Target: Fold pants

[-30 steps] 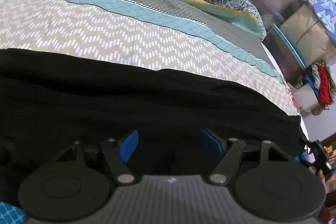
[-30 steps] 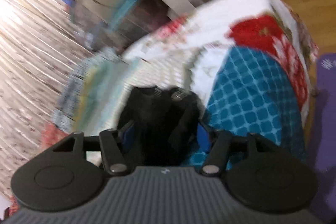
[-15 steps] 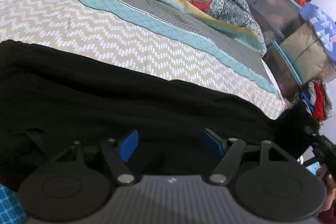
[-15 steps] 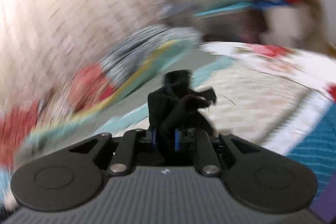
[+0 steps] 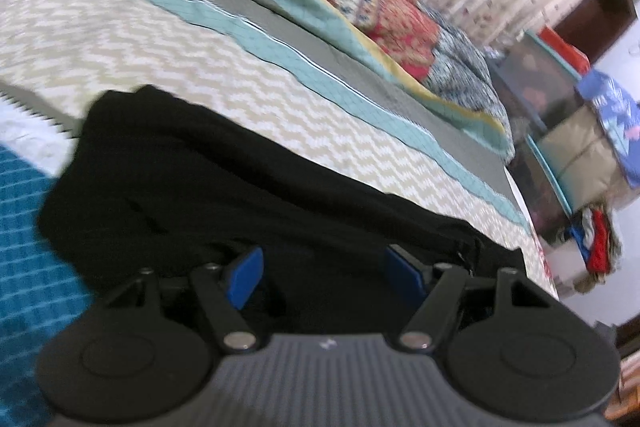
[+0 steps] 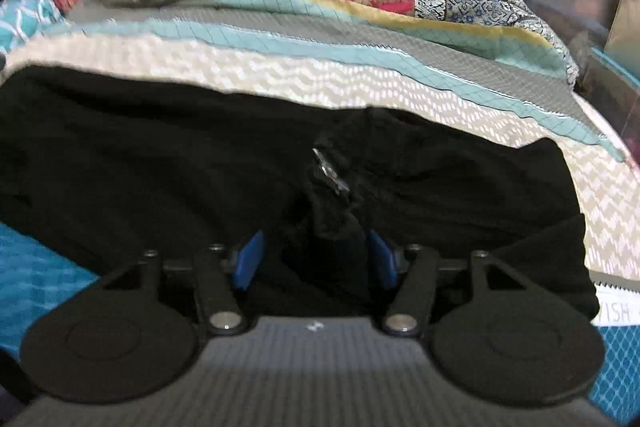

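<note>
Black pants (image 6: 160,155) on bed (image 6: 420,87); partial lettering "ISH" (image 6: 618,313) at bedspread edge.
Left hand-held gripper (image 5: 326,277) gapes empty; right hand-held gripper (image 6: 316,259) just reopened, jaws apart, cloth bunched between.

Dim, flat indoor light, no hard shadows. Motion blur thru both views, worst at edges. Strong fisheye bend; black pants (image 6: 200,163) w/o detail.

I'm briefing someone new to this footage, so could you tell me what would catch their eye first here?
The black pants dominate, spread across the near part of the patterned bedspread, with a small metal zipper pull glinting mid-cloth. Just behind, both grippers, right and left, show blue pads apart over the cloth.
</note>
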`<state>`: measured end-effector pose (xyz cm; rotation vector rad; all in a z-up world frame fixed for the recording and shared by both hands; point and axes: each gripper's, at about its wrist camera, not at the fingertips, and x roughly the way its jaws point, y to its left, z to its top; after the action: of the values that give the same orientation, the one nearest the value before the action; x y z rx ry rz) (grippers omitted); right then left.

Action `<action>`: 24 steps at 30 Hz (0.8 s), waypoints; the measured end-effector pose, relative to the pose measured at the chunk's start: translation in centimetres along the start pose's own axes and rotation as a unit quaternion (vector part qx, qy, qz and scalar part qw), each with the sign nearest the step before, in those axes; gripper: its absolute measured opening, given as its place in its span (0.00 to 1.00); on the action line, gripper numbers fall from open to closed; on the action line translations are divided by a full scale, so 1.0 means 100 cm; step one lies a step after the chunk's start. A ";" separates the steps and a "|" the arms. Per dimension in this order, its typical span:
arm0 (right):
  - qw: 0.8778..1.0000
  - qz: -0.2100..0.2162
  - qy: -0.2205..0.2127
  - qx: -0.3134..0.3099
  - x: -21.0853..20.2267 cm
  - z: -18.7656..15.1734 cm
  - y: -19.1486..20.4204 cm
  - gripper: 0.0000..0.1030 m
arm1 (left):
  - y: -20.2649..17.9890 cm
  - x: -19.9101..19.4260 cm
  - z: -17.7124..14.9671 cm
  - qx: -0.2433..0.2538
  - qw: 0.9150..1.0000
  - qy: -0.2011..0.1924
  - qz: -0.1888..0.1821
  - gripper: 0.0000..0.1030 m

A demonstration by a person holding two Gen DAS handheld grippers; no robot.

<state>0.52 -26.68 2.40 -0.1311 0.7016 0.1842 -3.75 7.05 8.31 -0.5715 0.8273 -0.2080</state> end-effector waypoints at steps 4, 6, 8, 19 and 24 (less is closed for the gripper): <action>0.995 0.049 -0.044 0.077 -0.026 0.012 -0.020 0.56 | 0.032 -0.019 0.002 -0.037 0.999 -0.021 0.005 0.66; 0.987 0.075 -0.060 0.128 -0.031 0.016 -0.031 0.51 | 0.045 -0.026 0.003 -0.053 0.998 -0.032 0.010 0.66; 0.980 0.085 -0.062 0.170 -0.027 0.015 -0.038 0.40 | 0.059 -0.032 0.006 -0.068 0.997 -0.041 0.013 0.66; 0.993 0.029 -0.014 0.110 -0.004 0.034 0.022 0.34 | 0.122 -0.051 0.014 -0.134 0.987 -0.087 0.018 0.76; 0.983 0.151 0.007 0.103 0.021 0.066 0.089 0.19 | 0.145 -0.027 0.020 -0.187 0.980 -0.063 -0.001 0.94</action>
<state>4.37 -16.55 5.54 0.1735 0.7489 0.4004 -4.69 20.97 3.03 -0.9297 0.7456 -0.0155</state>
